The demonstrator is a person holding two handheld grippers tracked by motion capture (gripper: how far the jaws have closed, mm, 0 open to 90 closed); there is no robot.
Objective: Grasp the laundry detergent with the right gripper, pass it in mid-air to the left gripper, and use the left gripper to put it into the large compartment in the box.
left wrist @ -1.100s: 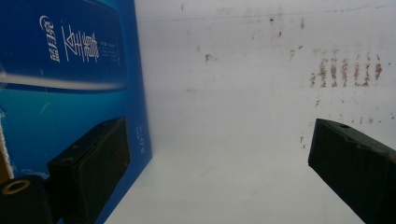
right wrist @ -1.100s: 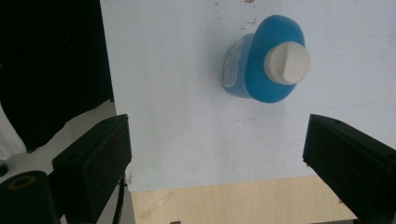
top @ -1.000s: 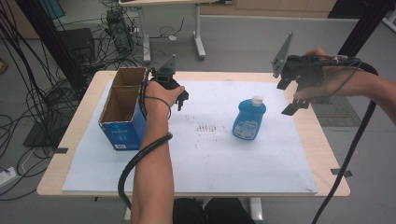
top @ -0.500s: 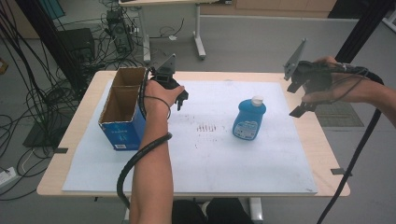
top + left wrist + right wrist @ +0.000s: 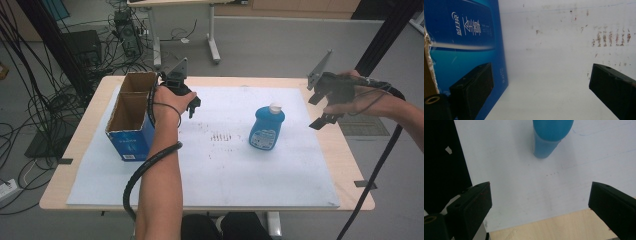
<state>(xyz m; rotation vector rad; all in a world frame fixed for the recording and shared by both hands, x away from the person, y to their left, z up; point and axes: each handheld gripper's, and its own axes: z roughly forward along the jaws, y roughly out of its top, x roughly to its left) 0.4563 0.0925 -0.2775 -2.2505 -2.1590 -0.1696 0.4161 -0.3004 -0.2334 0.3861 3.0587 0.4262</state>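
Scene: worktop (image 5: 350,165) under a white mat (image 5: 225,170); open box (image 5: 131,117) at the left, blue bottle (image 5: 266,128) right of centre.
Bottle: upright on the mat, white cap on, well apart from the box, touched by nothing. In the right gripper view its blue body (image 5: 549,137) lies ahead, beyond the jaws.
Box: blue card, brown inside, top open; a divider splits it into a far and a near cell. No contents that I can make out.
Left gripper (image 5: 192,102): just beside the box's right wall, over the mat. Jaws wide, nothing between them; its own view has the box's blue side (image 5: 469,40) along the left jaw and bare mat (image 5: 554,50) ahead.
Right gripper (image 5: 325,107): in the air at the right edge of the worktop, well apart from the bottle. Jaws have just been opening and stand wide, empty.
Step (judged): approach to the bottle with the right gripper; grasp not begun.
Next move (judged): bring the right gripper left and down until the jaws straddle the bottle's body, then close. Keep the jaws wide on the way in.
Risk (judged): a clip on the shoulder could tip the bottle.
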